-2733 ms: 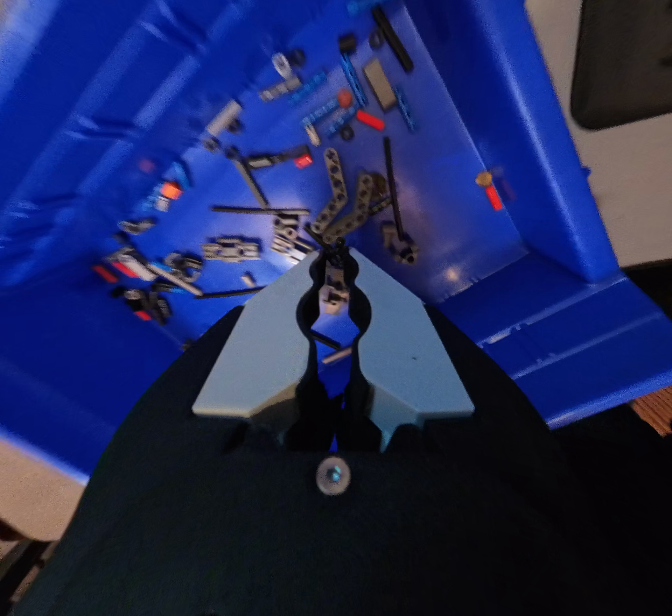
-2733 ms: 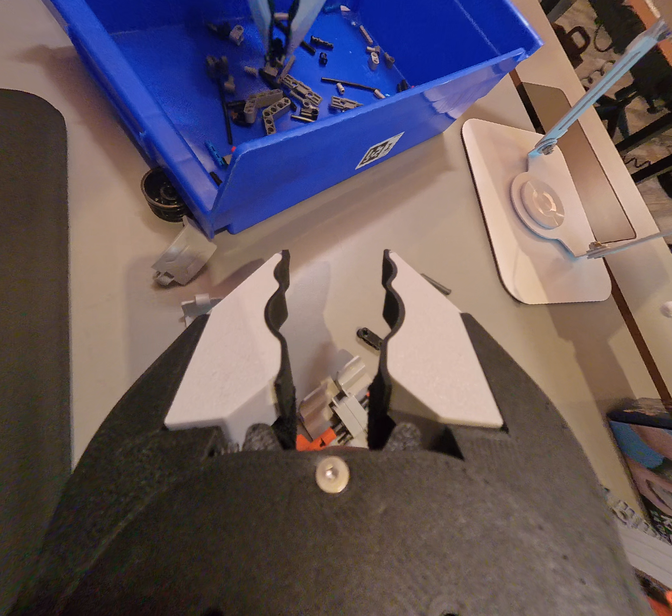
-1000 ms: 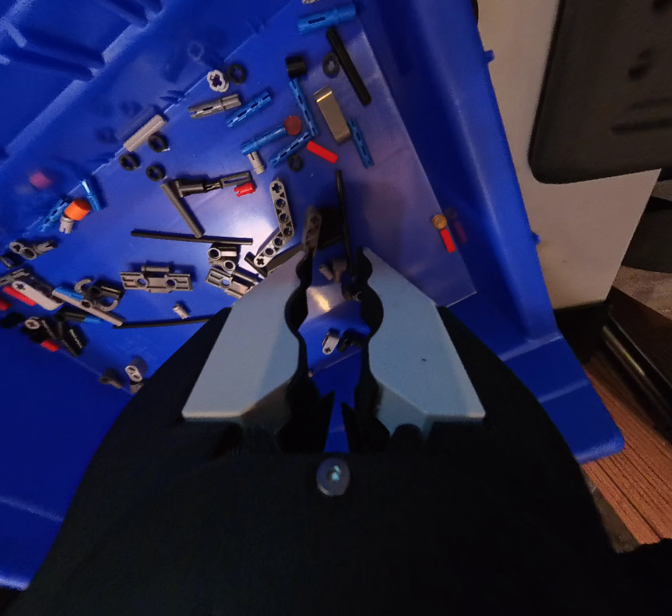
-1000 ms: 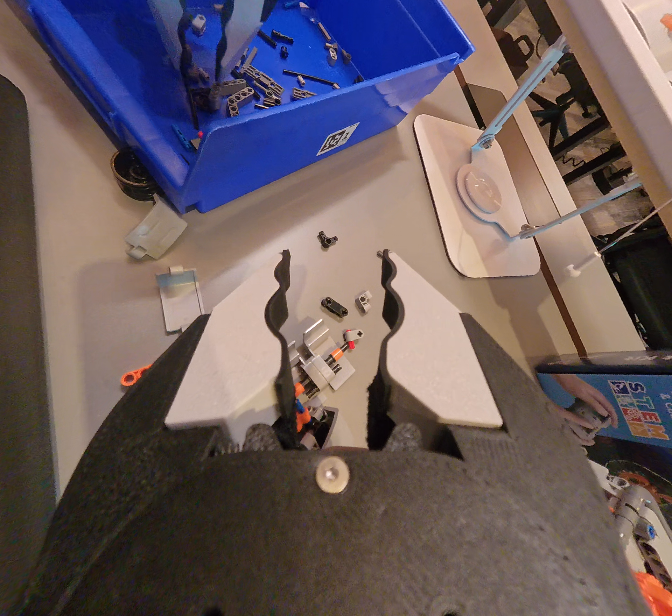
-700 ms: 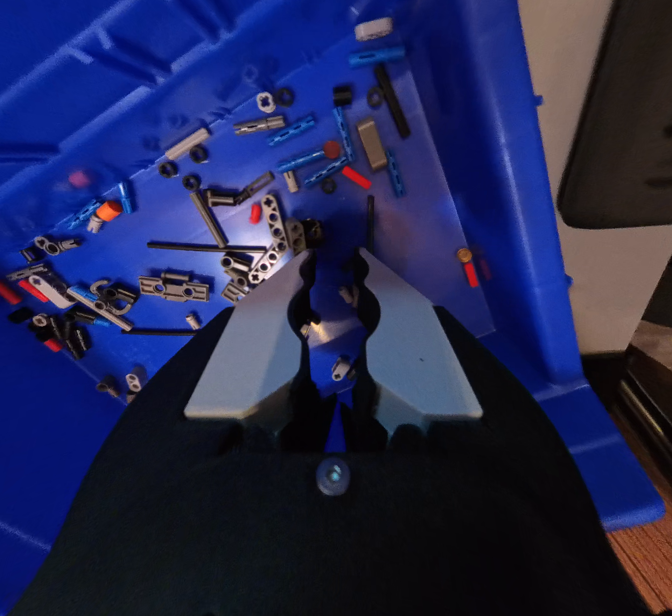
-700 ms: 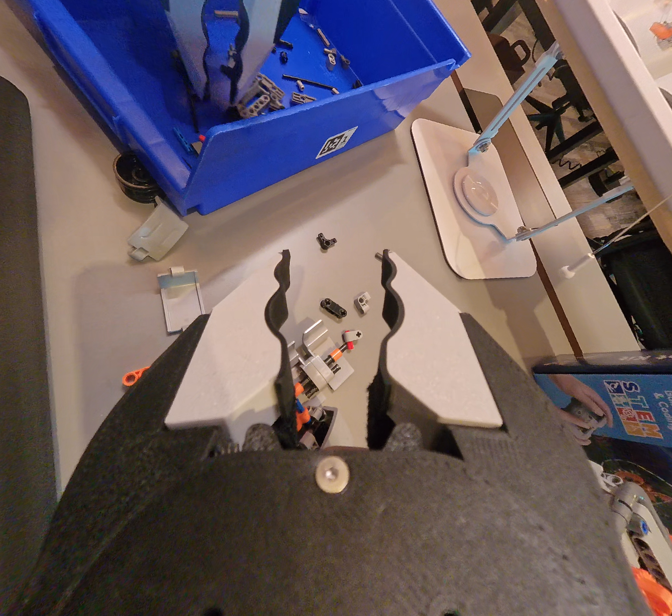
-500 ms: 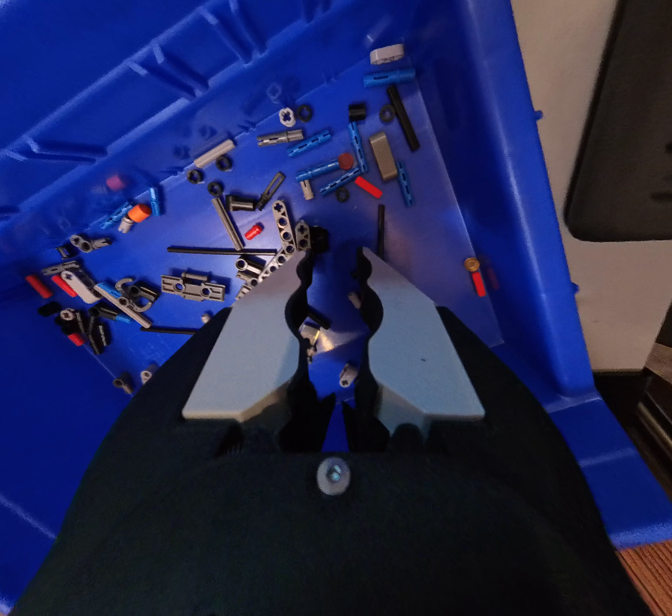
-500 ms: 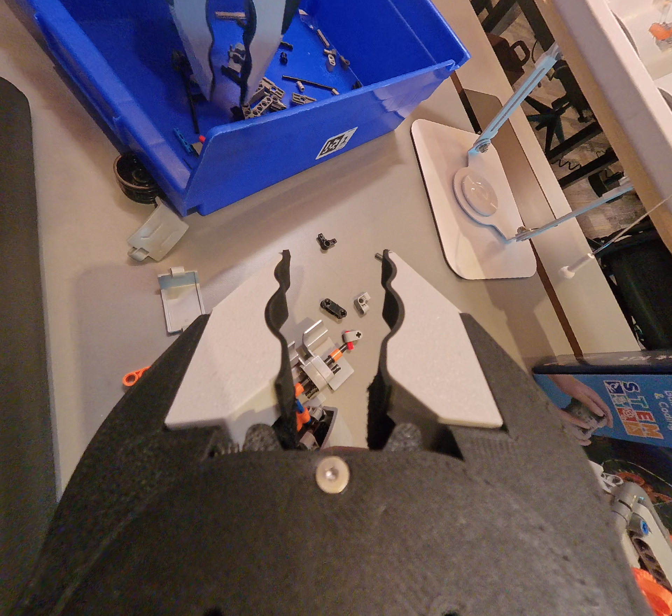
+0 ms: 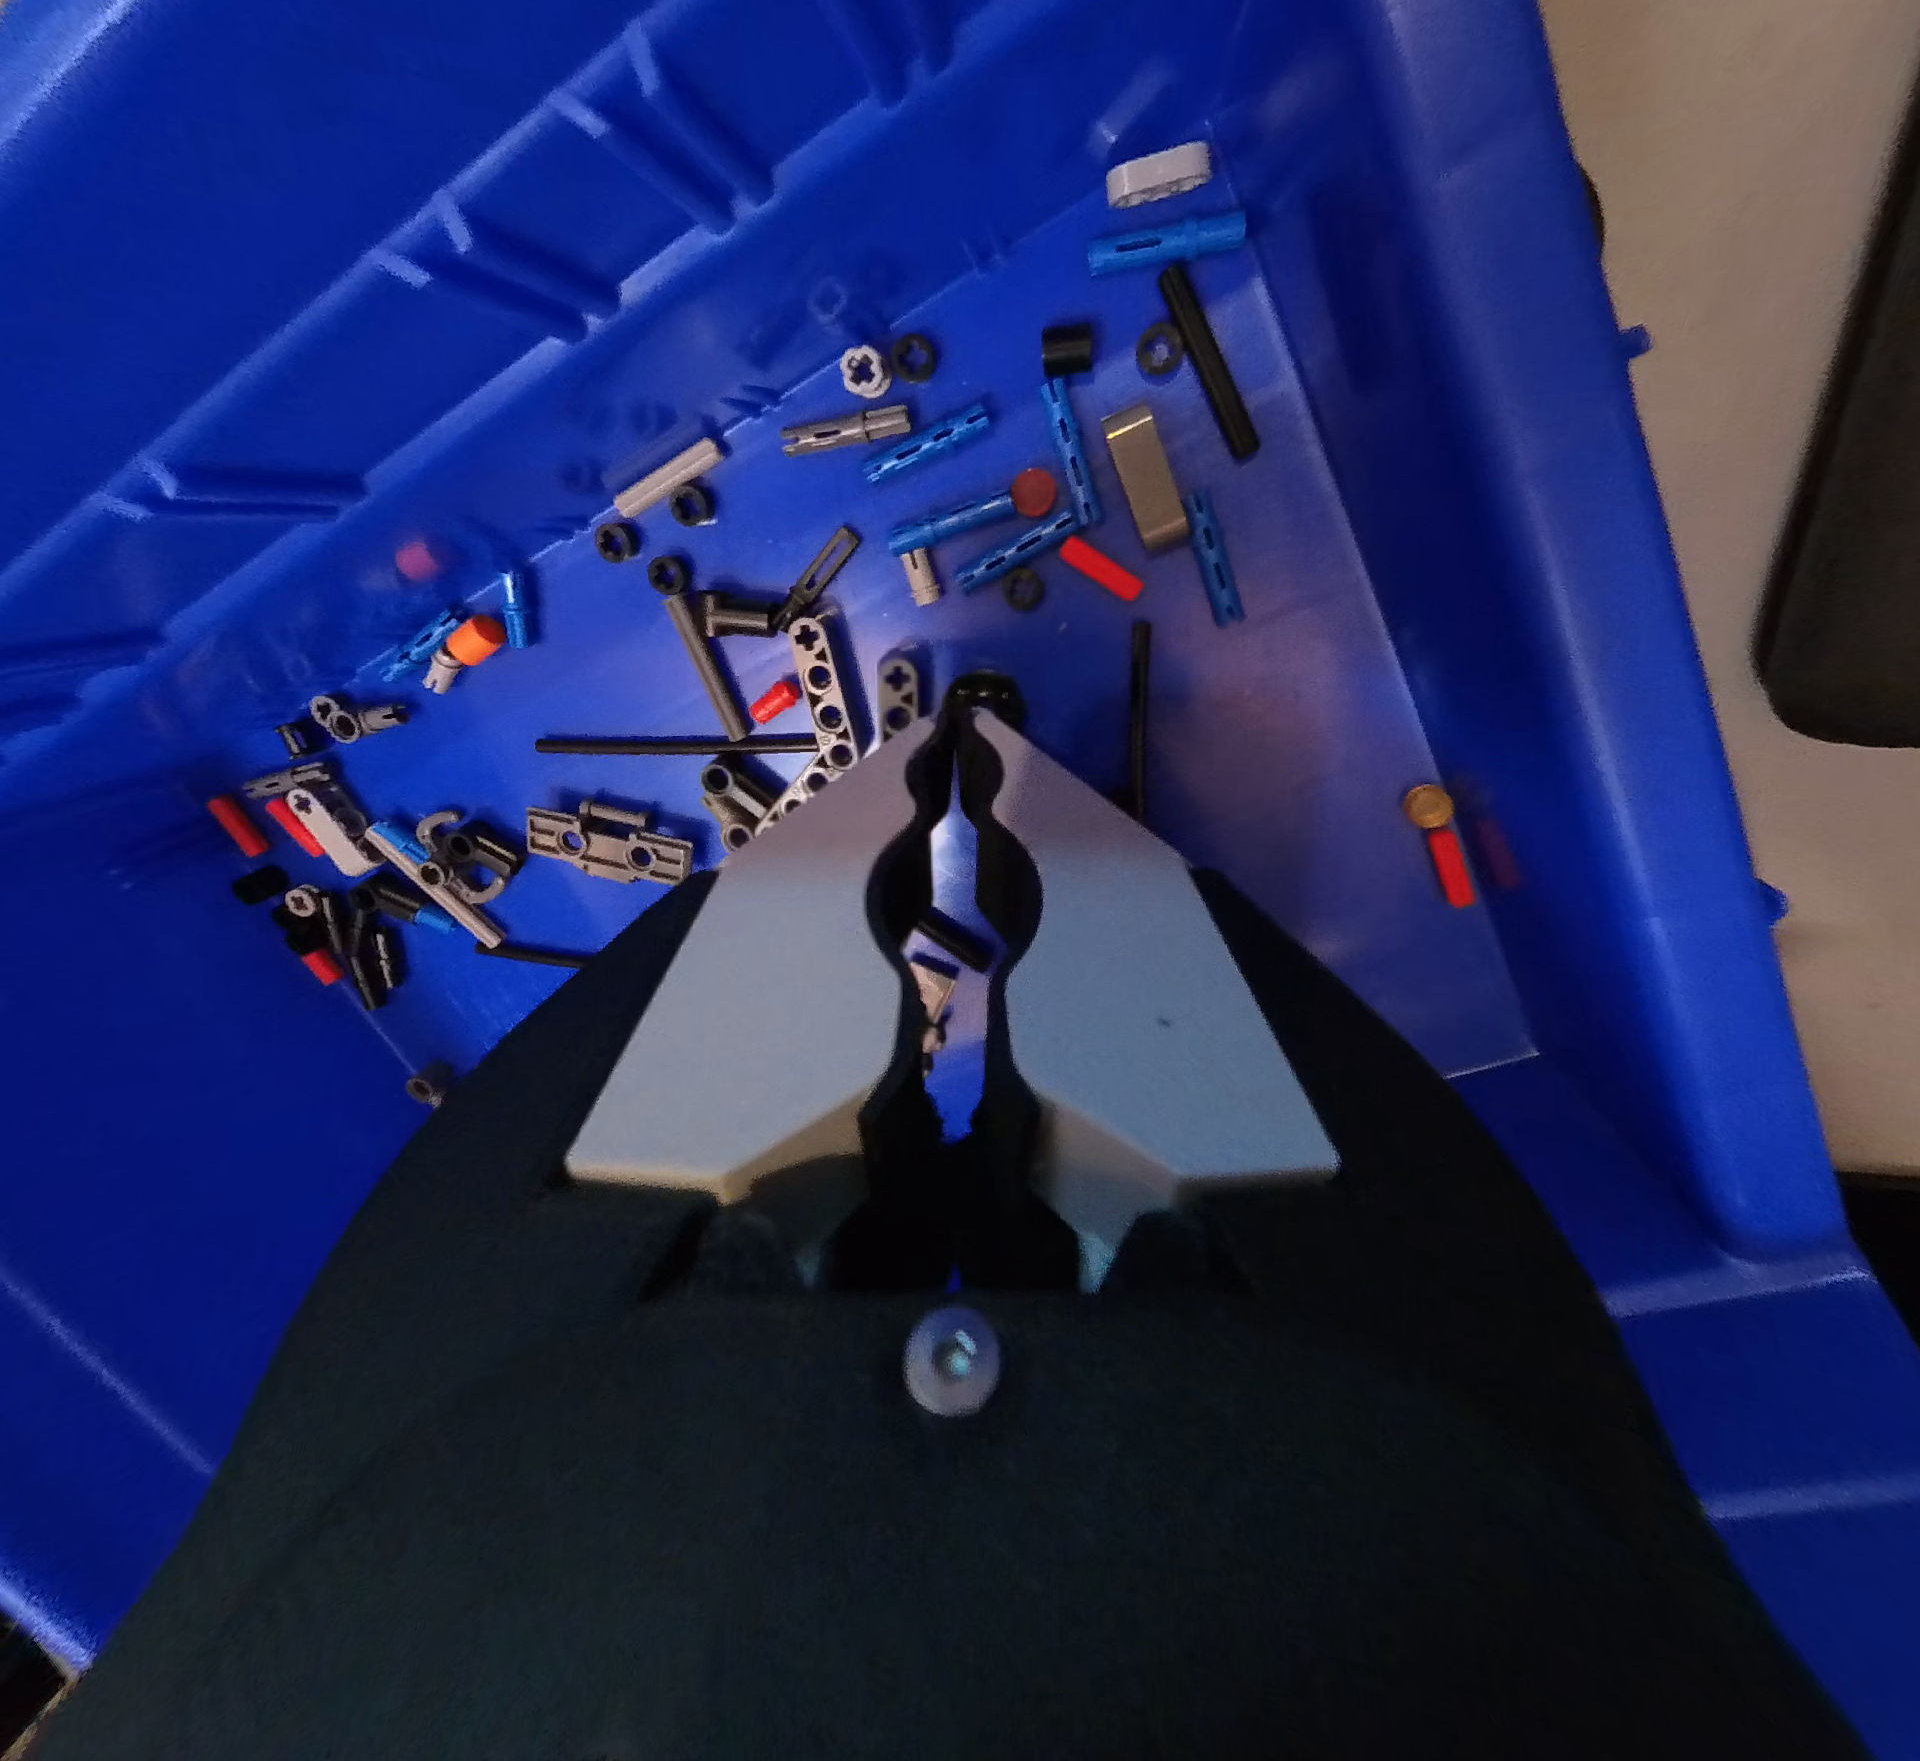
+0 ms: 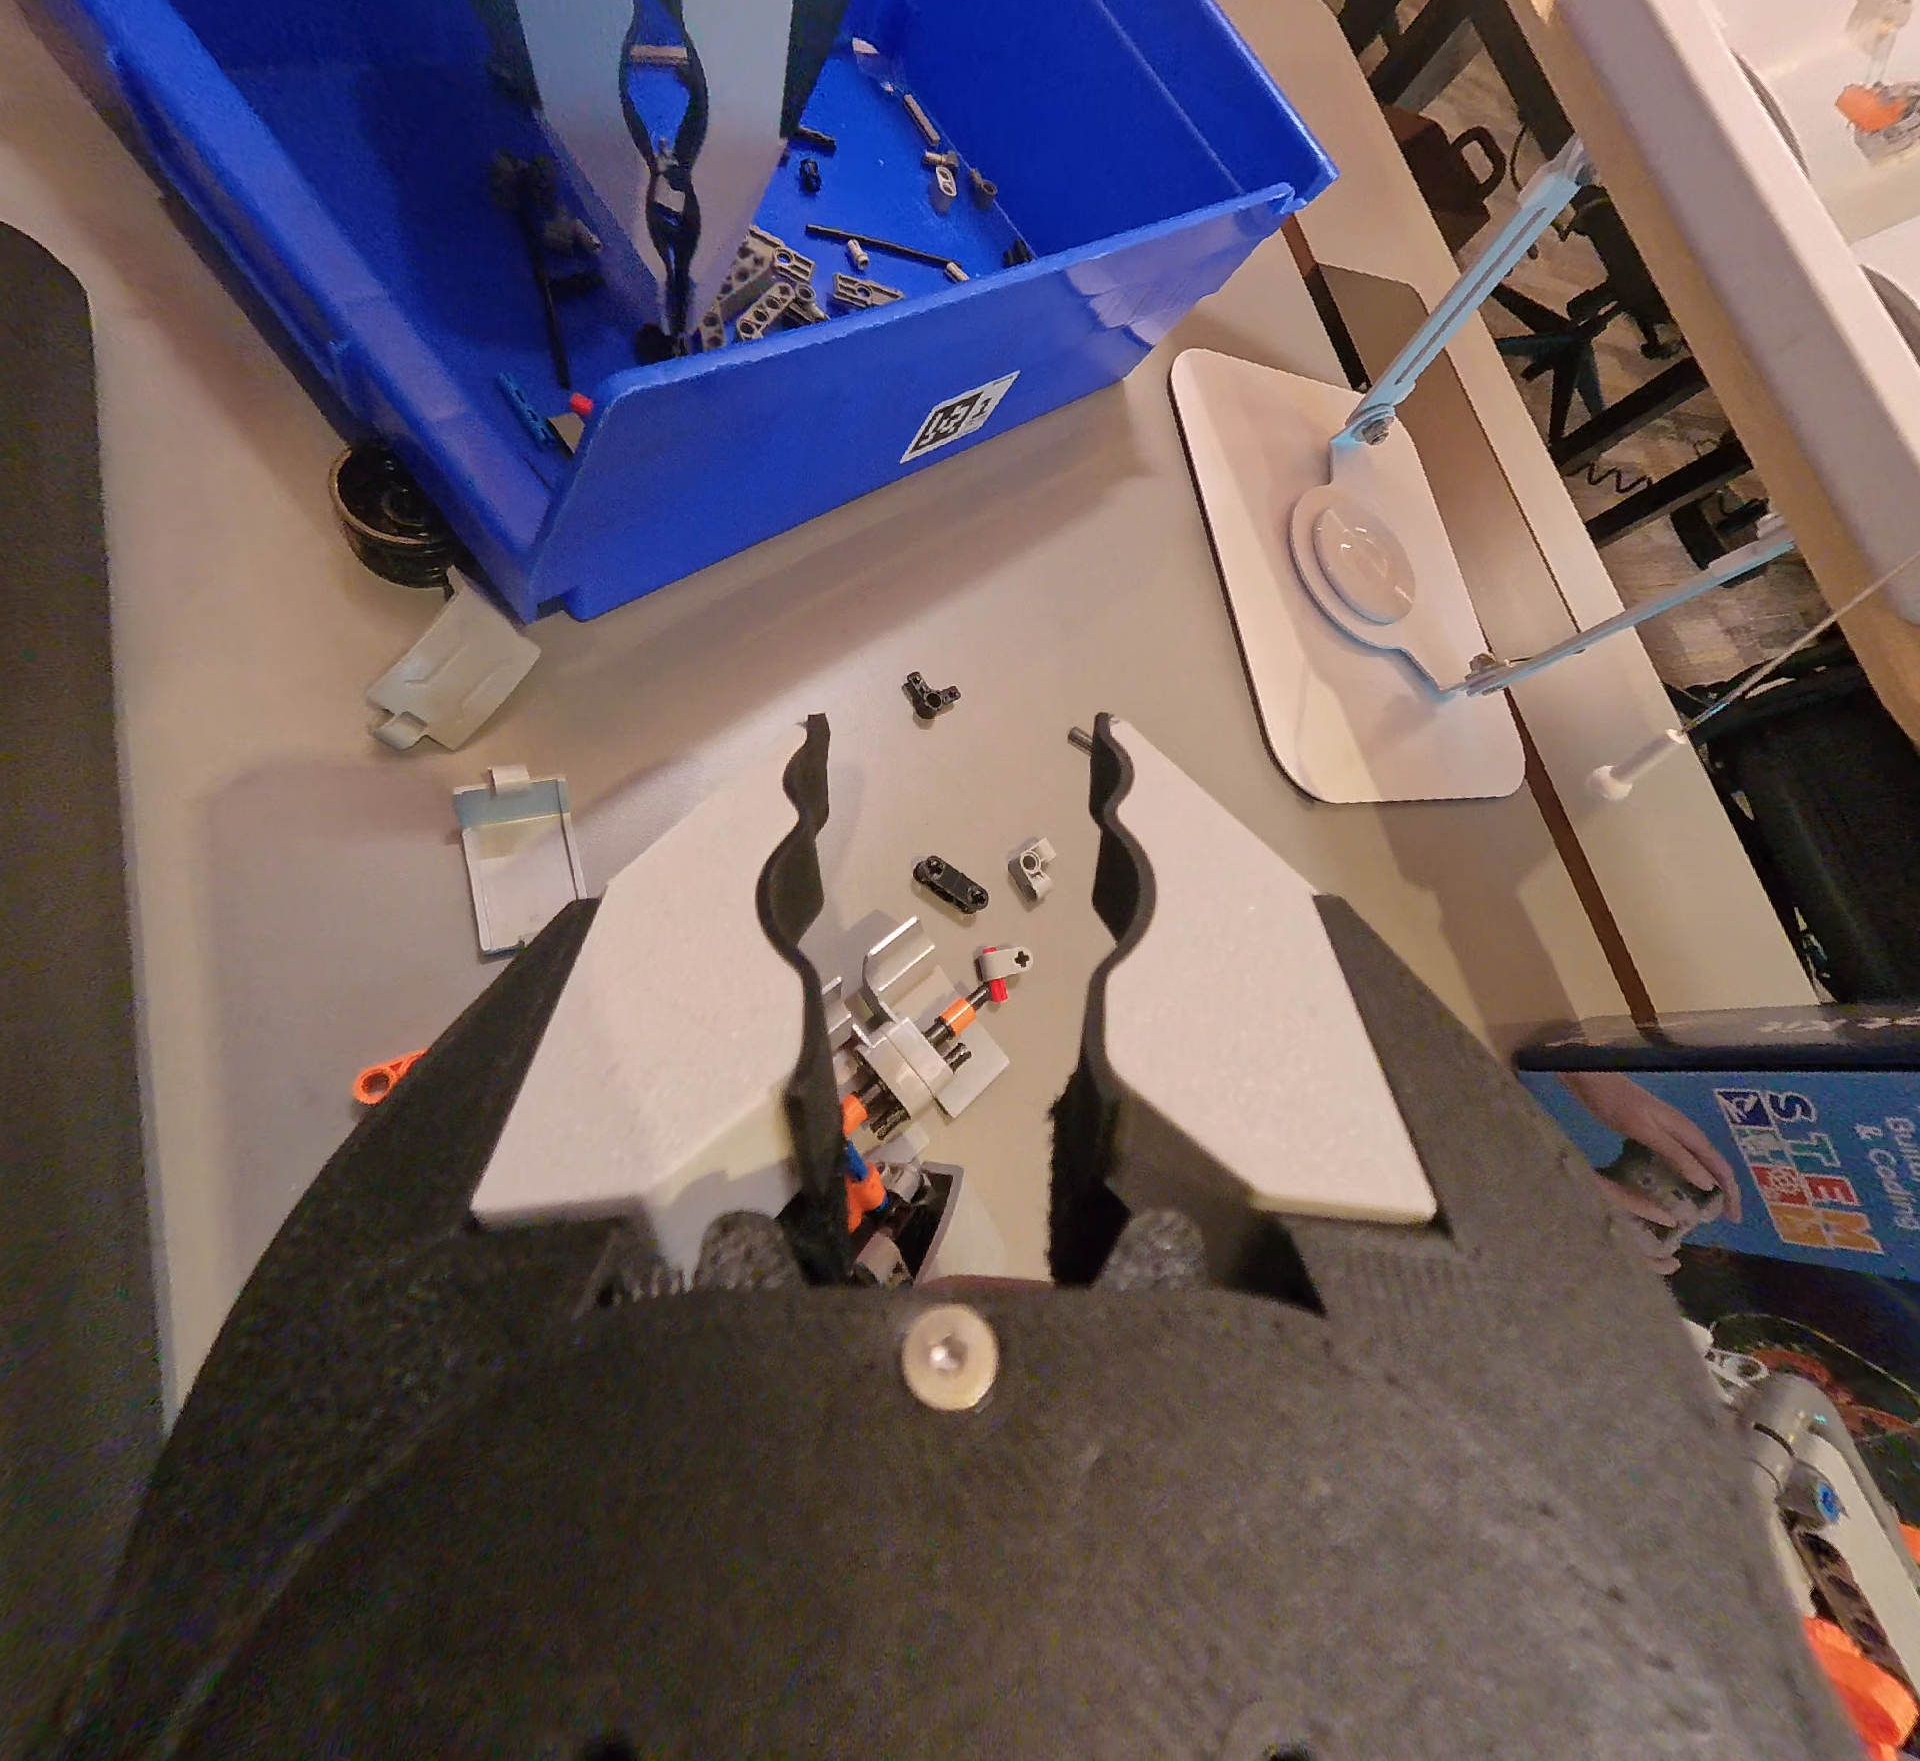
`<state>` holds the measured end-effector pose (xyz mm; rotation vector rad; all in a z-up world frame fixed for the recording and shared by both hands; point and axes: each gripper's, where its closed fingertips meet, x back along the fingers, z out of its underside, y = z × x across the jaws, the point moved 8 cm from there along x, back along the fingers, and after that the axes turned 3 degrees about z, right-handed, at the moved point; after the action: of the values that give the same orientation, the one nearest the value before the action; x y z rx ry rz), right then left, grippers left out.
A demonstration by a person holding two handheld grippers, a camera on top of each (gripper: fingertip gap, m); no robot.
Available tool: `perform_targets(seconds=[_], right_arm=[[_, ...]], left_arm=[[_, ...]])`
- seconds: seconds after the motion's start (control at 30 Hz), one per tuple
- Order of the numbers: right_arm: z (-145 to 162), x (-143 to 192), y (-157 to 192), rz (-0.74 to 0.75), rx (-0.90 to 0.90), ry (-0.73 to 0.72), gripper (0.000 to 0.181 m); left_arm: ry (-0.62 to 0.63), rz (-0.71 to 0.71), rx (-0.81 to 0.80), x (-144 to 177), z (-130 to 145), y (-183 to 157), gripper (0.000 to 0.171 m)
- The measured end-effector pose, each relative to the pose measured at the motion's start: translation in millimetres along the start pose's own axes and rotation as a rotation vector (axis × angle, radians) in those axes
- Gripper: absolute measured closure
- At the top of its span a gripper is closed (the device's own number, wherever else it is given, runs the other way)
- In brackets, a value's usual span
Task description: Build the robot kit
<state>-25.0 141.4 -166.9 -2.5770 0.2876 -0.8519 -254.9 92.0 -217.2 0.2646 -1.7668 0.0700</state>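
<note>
My left gripper (image 9: 961, 724) is down inside a blue bin (image 9: 1507, 361), among several loose black, grey, blue and red building parts. Its fingers are closed, with the tips pinching a small black round part (image 9: 982, 685) on the bin floor, beside grey angled beams (image 9: 821, 672). The right wrist view shows it too (image 10: 675, 314), tips at the floor of the bin (image 10: 779, 485). My right gripper (image 10: 951, 724) is open and empty, held above the table. Below its gap lies a small grey, black and orange assembly (image 10: 904, 1036).
On the table by the assembly lie a black connector (image 10: 930, 695), a black link (image 10: 949, 883) and a small grey piece (image 10: 1031, 870). Two grey panels (image 10: 457, 667) (image 10: 516, 854), an orange piece (image 10: 384, 1075) and a black wheel (image 10: 390, 506) lie left. A white stand base (image 10: 1351, 568) stands right. Left tips to right tips: about 20 cm.
The left gripper let go of a grey piece, moved over the bin floor with its fingers apart, and has now closed on the small black part. The right gripper drew back from the bin, then held still.
</note>
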Motion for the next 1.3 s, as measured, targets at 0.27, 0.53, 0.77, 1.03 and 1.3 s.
perform_targets(seconds=[0.27, 0.53, 0.77, 1.03, 1.3], right_arm=[[-0.7, 0.7, 0.3, 0.002, 0.004, -0.001, 0.132], [-1.2, 1.4, 0.1, 0.005, 0.005, -0.003, 0.132], [-2.0, 3.1, -0.3, 0.008, 0.005, -0.009, 0.132], [-0.5, 6.2, -5.2, 0.025, -0.005, -0.006, 0.132], [10.7, 9.8, 2.1, -0.056, 0.06, 0.07, 0.138]], left_arm=[[0.019, 0.023, 0.007, 0.6, 1.0, -3.5, 0.152], [0.007, 0.08, 0.021, -8.3, -3.8, -5.6, 0.158], [0.008, 0.09, 0.02, 0.5, -2.3, -3.0, 0.158], [-0.159, -0.097, -0.061, 97.7, -61.9, 35.5, 0.158], [0.001, 0.044, -0.211, 56.0, -141.2, 69.4, 0.159]])
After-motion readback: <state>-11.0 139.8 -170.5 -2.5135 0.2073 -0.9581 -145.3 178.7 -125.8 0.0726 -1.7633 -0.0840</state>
